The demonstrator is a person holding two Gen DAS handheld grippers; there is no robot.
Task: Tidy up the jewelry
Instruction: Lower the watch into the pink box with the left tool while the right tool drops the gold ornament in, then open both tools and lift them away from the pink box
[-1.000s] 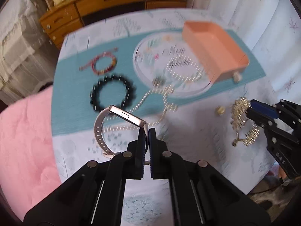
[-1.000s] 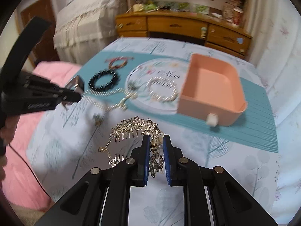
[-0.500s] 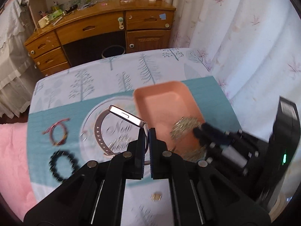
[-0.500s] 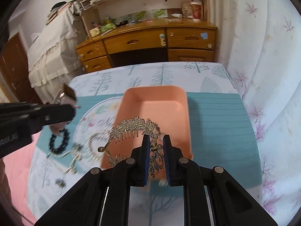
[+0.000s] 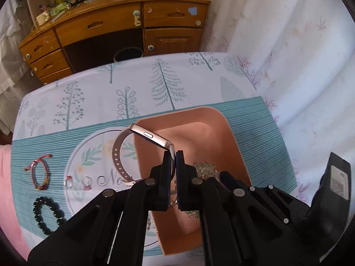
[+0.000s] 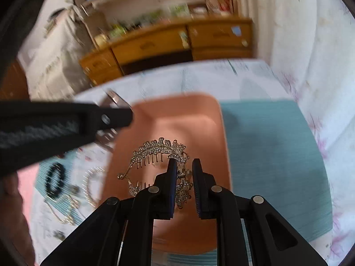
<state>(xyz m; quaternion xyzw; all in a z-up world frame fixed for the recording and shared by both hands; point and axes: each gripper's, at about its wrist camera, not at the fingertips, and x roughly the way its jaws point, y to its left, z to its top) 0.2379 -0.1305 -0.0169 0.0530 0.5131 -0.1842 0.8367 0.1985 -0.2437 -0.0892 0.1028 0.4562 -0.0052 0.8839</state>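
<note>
My left gripper (image 5: 173, 155) is shut on a rose-gold smart band (image 5: 150, 136) and holds it above the left rim of the orange tray (image 5: 224, 133). My right gripper (image 6: 184, 163) hangs over the tray (image 6: 177, 115); its jaws stand slightly apart, and the jewelled gold hair comb (image 6: 155, 148) still hangs against the left finger. In the left wrist view the comb (image 5: 205, 168) shows low inside the tray, behind my fingers. The left gripper (image 6: 124, 116) also crosses the right wrist view at the left.
A red cord bracelet (image 5: 40, 173), a black bead bracelet (image 5: 47, 215) and small rings (image 5: 77, 181) lie on the teal mat (image 5: 261, 137) and round printed plate (image 5: 97, 155). Gold chains (image 6: 66, 208) lie left of the tray. A wooden desk (image 5: 111, 26) stands beyond the table.
Both grippers have moved closer over the orange tray and lower. The right gripper's jaws have parted a little around the comb. The left stays shut on the band.
</note>
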